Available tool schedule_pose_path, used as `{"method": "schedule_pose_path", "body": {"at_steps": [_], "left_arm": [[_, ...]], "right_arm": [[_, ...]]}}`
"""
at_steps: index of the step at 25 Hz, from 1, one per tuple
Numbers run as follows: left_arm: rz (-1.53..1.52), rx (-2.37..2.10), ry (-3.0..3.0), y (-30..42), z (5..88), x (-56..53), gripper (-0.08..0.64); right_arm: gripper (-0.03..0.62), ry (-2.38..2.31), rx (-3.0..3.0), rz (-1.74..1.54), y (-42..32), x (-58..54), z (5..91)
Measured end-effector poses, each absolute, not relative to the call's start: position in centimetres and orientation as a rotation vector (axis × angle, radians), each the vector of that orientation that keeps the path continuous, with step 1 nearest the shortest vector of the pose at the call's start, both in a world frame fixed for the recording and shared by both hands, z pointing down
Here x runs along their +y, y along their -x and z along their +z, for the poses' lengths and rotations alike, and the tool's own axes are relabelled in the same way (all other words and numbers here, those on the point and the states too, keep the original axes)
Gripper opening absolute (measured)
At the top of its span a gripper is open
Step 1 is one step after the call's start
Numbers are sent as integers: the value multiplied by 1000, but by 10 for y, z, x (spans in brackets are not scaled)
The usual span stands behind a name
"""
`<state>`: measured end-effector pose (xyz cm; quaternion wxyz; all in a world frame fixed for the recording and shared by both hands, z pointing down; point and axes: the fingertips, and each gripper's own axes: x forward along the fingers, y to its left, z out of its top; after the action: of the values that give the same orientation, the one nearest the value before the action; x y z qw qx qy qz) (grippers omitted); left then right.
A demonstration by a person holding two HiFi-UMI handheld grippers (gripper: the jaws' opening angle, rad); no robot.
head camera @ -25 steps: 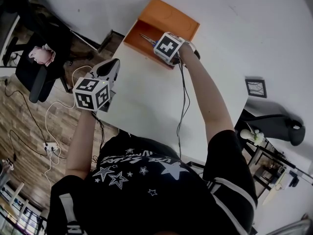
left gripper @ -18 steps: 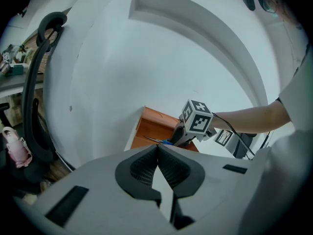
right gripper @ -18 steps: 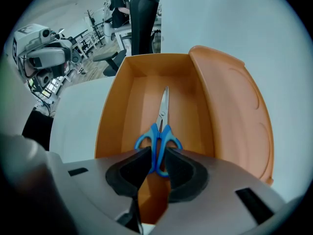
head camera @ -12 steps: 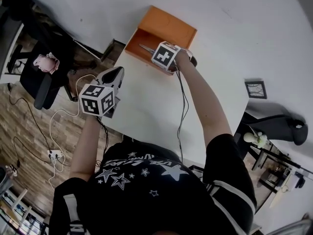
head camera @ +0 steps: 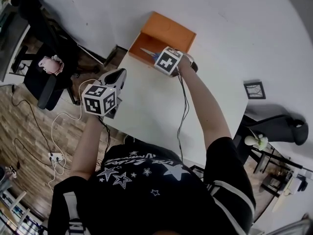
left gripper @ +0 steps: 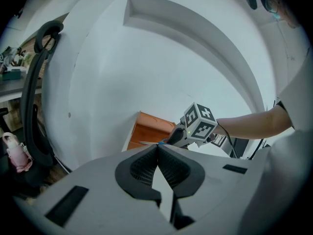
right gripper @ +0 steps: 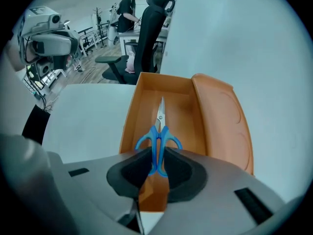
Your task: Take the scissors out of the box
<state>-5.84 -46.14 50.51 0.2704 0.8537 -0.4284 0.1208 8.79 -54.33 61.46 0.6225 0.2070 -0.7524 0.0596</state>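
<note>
The right tongs (right gripper: 156,154) pinch the scissors (right gripper: 159,133) by their blue handles, over the orange box (right gripper: 220,121); left tongs (left gripper: 157,147) pressed together.

Right gripper (right gripper: 157,159): fingers clamped on scissors (right gripper: 159,131) handles, arm extended. Left gripper (left gripper: 157,150): fingers pressed together, arm bent.

A white table (head camera: 146,106) fills the middle of the head view, against a white wall (head camera: 244,18) from 12 to 2 o'clock. Wood-plank floor (head camera: 24,126) spreads from 8 to 10 o'clock, with a white power strip (head camera: 55,157) lying at 8. A black office chair (head camera: 41,84) stands at 10 o'clock, and another black chair (head camera: 274,126) at 4 o'clock.
</note>
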Motion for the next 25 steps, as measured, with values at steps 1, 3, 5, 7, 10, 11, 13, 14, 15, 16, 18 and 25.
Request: {"method": "schedule_pose_path", "body": {"at_steps": [1, 3, 5, 7, 10, 11, 13, 14, 15, 16, 18, 25], "left_arm": [[323, -1152, -2306, 58, 503, -459, 18], [318, -1150, -2319, 58, 498, -454, 18], [313, -1148, -2331, 57, 493, -448, 18], [307, -1143, -2340, 55, 488, -442, 18], [300, -1136, -2354, 56, 482, -431, 18], [297, -1133, -2359, 57, 480, -427, 18], [289, -1127, -2371, 58, 475, -420, 18], [285, -1124, -2377, 59, 472, -416, 18], [281, -1122, -2383, 60, 469, -411, 18], [277, -1121, -2390, 62, 466, -406, 18], [268, -1117, -2402, 65, 460, -394, 18], [252, -1083, -2448, 77, 446, -349, 18]], "right_arm": [[100, -489, -1735, 130, -87, -543, 610], [100, -516, -1746, 117, -87, -540, 599], [100, -543, -1757, 105, -88, -537, 589], [100, -571, -1767, 99, -91, -532, 579], [100, -618, -1784, 90, -93, -524, 564], [100, -636, -1789, 83, -93, -521, 559], [100, -670, -1796, 65, -93, -514, 547], [100, -685, -1799, 55, -92, -510, 541], [100, -698, -1803, 44, -91, -506, 535], [100, -711, -1806, 33, -90, -500, 528], [100, -737, -1816, 12, -85, -488, 515], [100, -833, -1851, -21, -71, -440, 481]]}}
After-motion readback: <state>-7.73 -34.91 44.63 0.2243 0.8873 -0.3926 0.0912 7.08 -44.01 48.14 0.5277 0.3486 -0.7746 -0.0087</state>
